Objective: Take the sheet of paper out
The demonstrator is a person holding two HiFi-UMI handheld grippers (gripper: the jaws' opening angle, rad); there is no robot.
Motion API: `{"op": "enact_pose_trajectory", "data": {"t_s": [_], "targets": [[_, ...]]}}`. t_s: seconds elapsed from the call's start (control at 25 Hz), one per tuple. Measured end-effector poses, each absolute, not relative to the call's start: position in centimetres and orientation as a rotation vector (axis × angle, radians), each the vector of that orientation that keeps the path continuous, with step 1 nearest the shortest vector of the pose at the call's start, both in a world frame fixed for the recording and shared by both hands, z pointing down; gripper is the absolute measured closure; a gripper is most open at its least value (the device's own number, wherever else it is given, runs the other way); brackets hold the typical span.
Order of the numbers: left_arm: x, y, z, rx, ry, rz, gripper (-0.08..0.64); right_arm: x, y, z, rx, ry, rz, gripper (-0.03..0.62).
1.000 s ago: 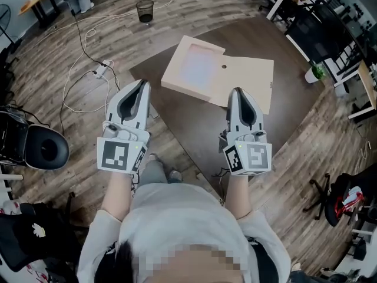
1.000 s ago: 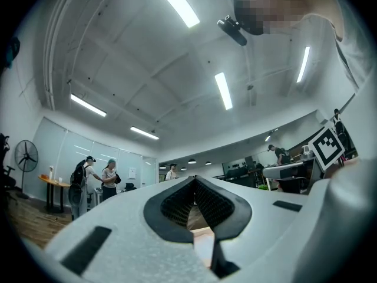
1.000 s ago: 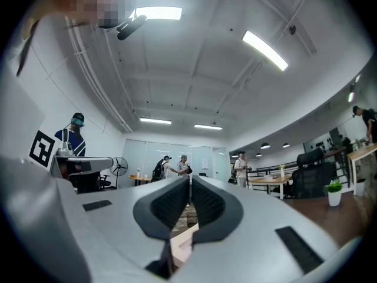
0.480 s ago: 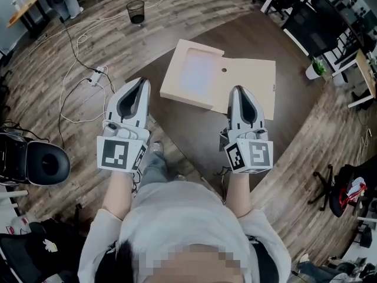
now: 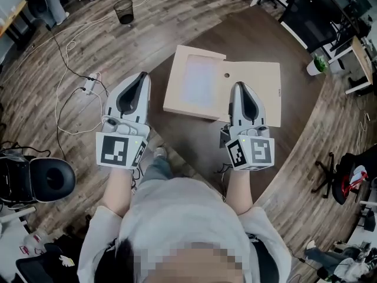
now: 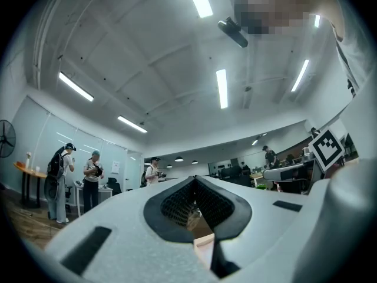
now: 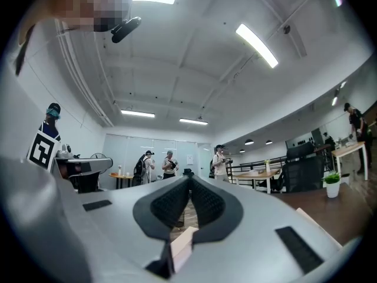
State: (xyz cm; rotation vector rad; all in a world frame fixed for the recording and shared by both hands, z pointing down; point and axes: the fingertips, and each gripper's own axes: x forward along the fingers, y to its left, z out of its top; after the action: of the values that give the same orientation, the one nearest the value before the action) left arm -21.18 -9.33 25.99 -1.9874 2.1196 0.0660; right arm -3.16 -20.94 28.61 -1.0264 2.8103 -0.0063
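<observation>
A: Where is the sheet [image 5: 200, 80]?

B: It lies flat in the raised left half of the tan box [image 5: 268, 75], pale against the cardboard rim. The box's right half is flat, has a small round hole, and is spread open beside it. The whole box rests on the dark surface [image 5: 194, 132], near its middle.

A: And the person's left tool [image 5: 143, 75]?

B: Its jaws are together, tips meeting, with nothing gripped. From the head view the tip sits just left of the box, near the surface's edge and apart from the cardboard. In the left gripper view a sliver of tan shows low through the gap behind the closed tips.

A: The right tool [image 5: 240, 86]?

B: Closed as well, and empty. From above, its tip overlaps the box's flat right half, beside the sheet's compartment. Whether it touches the cardboard cannot be told.

A: Anything else around?

B: A bin [image 5: 123, 9] and loose cables [image 5: 70, 93] are on the wooden floor [image 5: 177, 5] beyond the surface. A small potted plant [image 5: 318, 65] stands by the surface's right edge. Both gripper views show a few people standing far off across the room.
</observation>
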Motion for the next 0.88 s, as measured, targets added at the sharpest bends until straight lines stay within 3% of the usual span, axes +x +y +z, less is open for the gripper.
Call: {"op": "enact_pose_trajectory", "data": {"t_s": [0.88], "targets": [[-27.9,-21.1,28.3,-2.267,1.923,0.094,0.551,-8.2,-29.5,32.5,-1.331,2.772,-0.200,0.574]]}}
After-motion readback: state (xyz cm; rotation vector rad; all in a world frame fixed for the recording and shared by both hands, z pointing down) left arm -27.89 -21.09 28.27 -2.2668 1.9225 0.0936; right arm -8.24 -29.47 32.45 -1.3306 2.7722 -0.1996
